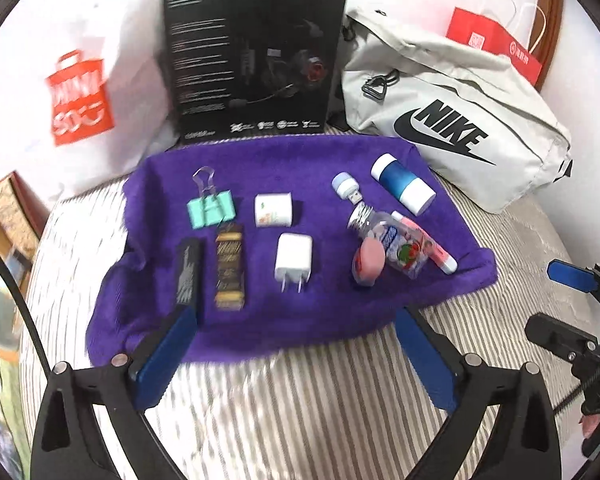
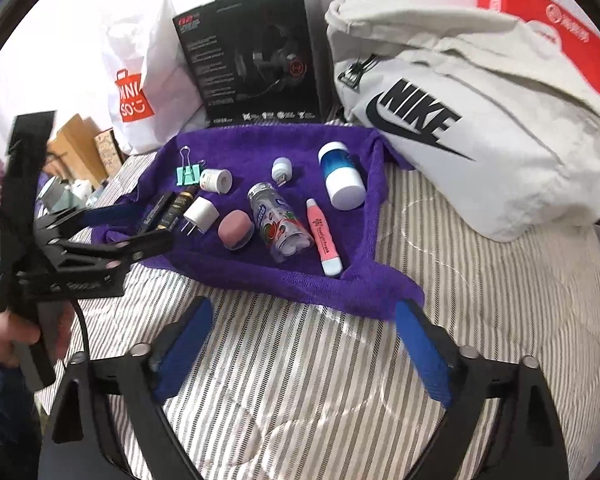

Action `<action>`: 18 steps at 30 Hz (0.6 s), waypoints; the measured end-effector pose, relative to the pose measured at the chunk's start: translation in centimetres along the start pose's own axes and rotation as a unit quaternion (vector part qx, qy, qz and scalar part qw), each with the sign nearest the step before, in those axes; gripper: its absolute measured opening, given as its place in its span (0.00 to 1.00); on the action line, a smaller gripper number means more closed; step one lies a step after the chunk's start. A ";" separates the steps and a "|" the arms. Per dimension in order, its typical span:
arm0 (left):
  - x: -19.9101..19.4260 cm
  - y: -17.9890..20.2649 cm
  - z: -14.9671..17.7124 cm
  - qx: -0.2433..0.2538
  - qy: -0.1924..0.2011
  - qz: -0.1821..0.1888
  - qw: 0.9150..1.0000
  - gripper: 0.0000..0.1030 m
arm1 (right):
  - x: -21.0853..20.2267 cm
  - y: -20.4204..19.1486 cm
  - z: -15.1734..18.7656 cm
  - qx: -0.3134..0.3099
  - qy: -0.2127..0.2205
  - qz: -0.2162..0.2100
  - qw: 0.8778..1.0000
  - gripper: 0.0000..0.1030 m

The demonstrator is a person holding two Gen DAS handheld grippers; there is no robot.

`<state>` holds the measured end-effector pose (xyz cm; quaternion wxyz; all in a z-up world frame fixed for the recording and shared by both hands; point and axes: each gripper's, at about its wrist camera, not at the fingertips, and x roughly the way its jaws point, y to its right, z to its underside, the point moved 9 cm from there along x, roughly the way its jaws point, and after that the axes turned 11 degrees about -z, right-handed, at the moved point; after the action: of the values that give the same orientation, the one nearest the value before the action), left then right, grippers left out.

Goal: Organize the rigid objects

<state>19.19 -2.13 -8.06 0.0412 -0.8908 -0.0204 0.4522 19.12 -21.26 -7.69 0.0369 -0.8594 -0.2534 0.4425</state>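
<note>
Left wrist view: the left gripper (image 1: pixel 296 328) is spread wide and empty over the near edge of the purple towel (image 1: pixel 260 320) on the striped bed (image 1: pixel 320 400). The right gripper (image 2: pixel 304 328) is likewise spread and holds nothing. The rigid objects lie on the towel: binder clip (image 1: pixel 211 206), white charger (image 1: pixel 293 261), clear bottle (image 1: pixel 392 244), pink pen (image 1: pixel 428 242), blue-and-white container (image 1: pixel 403 189).

Risks:
- Bottle, pen and pink round case (image 1: pixel 367 262) touch; closing on one is likely to shove its neighbours.
- Towel folds may snag a fingertip and drag the whole layout.
- Round items could roll on the soft bedding.
</note>
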 end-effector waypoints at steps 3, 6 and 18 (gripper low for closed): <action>-1.0 -1.2 1.3 -0.017 -0.002 -0.010 1.000 0.99 | -0.8 -0.7 0.3 0.009 0.012 0.009 1.000 0.99; -1.9 -1.8 2.5 -0.026 0.004 -0.021 0.999 0.99 | -1.6 -1.4 0.7 0.014 0.025 0.022 0.999 1.00; -5.0 -2.4 5.9 -0.034 0.027 -0.055 0.998 0.99 | -4.0 -2.9 4.0 0.012 0.026 0.066 0.997 1.00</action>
<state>11.51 0.17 -7.33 0.0362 -0.9012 -0.0837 0.4237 12.94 -21.27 -6.30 0.0246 -0.8850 -0.1898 0.4244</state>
